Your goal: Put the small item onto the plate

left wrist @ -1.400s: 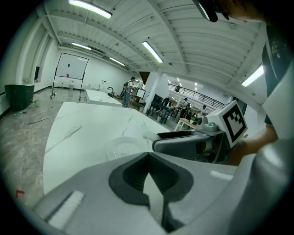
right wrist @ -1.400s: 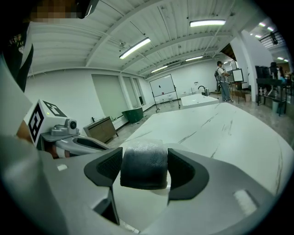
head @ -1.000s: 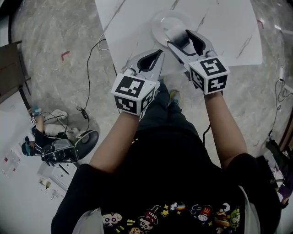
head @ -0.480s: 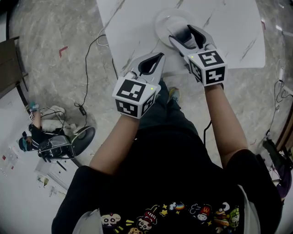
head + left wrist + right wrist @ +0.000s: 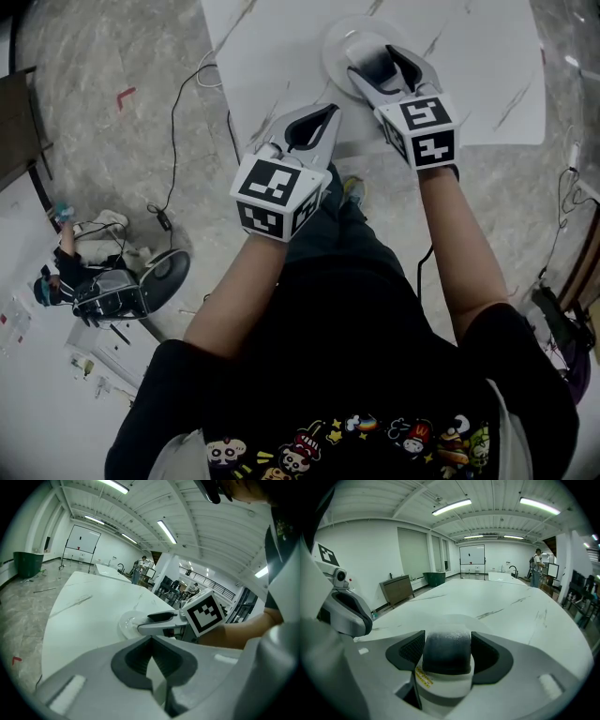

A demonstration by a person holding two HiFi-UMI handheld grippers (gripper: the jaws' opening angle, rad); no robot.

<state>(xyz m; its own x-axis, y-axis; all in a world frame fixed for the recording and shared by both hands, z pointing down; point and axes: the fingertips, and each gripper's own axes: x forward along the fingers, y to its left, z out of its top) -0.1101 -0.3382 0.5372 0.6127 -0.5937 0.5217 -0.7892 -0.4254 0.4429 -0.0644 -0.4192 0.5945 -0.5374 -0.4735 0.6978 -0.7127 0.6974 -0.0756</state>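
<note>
Head view: right tongs (image 5: 377, 54) hover over the plate (image 5: 333, 42) on the worktop (image 5: 272, 56), left tongs (image 5: 314, 120) just short of it.

Left gripper view: those are pinched together, empty.

Right gripper view: small item (image 5: 446, 656) clamped above the plate. This looks like the placing step. Next up, I'd say: lower and release.

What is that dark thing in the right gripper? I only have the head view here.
Observer: The right gripper view shows the right gripper shut on a small container: dark cap, white body, yellow label.
Operator: Is the left gripper carrying anything?
Observer: No. Its own view shows the left gripper shut, with nothing in it.
Operator: Is the container down on the plate?
Observer: Seen side-on from the left gripper view, the right gripper reaches over the plate; contact is hidden.
</note>
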